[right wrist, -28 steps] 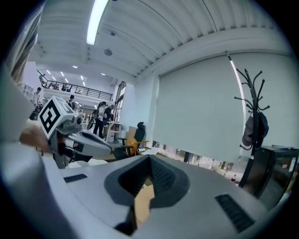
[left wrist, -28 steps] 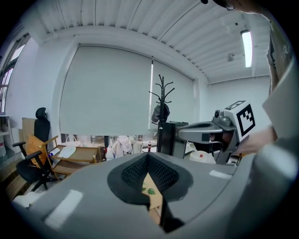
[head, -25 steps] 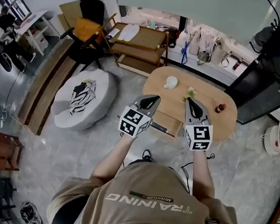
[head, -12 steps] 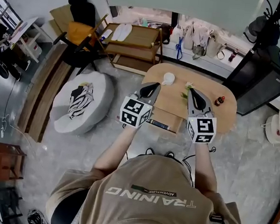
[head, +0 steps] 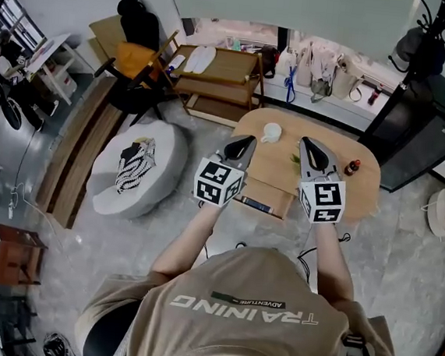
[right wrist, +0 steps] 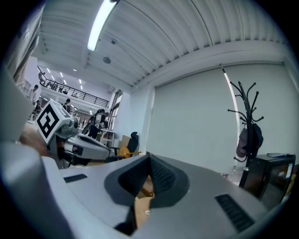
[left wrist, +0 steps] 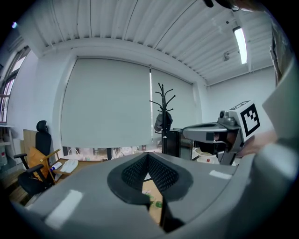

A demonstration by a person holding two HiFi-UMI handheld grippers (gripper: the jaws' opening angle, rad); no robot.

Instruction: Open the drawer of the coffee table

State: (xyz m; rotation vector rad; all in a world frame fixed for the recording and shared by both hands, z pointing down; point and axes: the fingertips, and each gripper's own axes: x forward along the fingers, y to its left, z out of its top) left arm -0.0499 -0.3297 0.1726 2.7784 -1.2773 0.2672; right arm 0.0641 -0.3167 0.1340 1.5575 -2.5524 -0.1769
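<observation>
While left gripper and right gripper are closed, empty, drawer is partly hidden.

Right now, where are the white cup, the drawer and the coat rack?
white cup (head: 271,132), head view, its body
drawer (head: 270,192), head view, its wooden inside
coat rack (left wrist: 161,99), left gripper view, its upper pole

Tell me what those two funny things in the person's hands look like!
The left gripper and right gripper are grey, with pointed jaws like a beak, lined with black ribbed pads. Each carries a white cube printed with black square markers. The person wears a tan short-sleeved T-shirt with lettering on it.
</observation>
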